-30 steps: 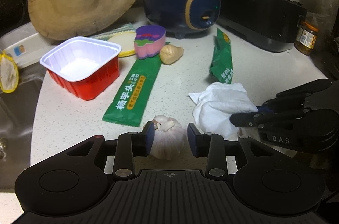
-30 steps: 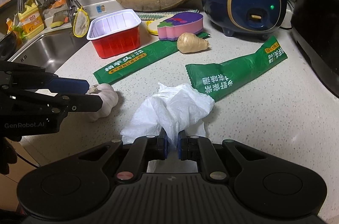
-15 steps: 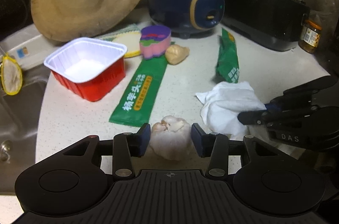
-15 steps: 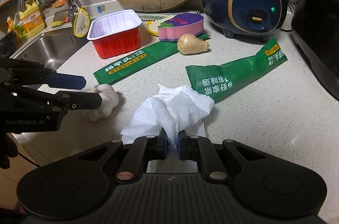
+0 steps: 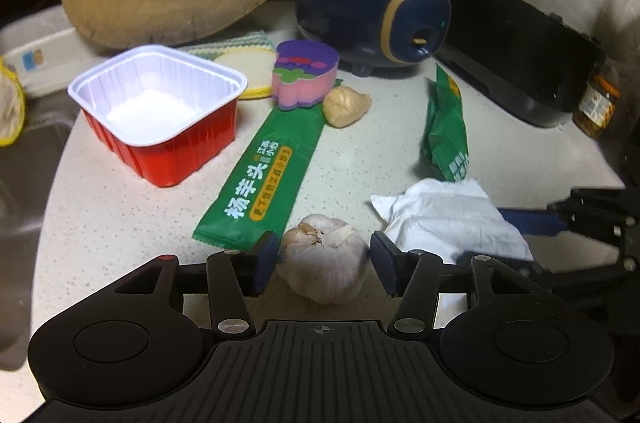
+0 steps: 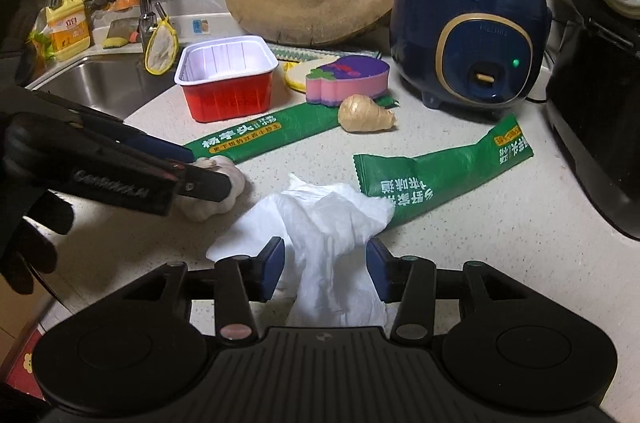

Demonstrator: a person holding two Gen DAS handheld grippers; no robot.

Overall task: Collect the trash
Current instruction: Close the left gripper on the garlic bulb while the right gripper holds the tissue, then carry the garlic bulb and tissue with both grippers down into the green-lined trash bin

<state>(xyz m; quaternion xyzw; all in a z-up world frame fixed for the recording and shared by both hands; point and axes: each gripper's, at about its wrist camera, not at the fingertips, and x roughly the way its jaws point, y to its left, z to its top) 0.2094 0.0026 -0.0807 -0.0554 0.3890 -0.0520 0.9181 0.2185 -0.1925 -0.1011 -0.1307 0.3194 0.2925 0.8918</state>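
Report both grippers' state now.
Left gripper: jaws just opening, garlic bulb between, unpinched.
Right gripper: jaws just opening, tissue released.

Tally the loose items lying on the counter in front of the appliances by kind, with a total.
Green snack wrappers: 2
Crumpled white tissue: 1
Garlic bulb: 1
Ginger piece: 1
Red tray with white inside: 1
Purple and pink sponge: 1
Total: 7
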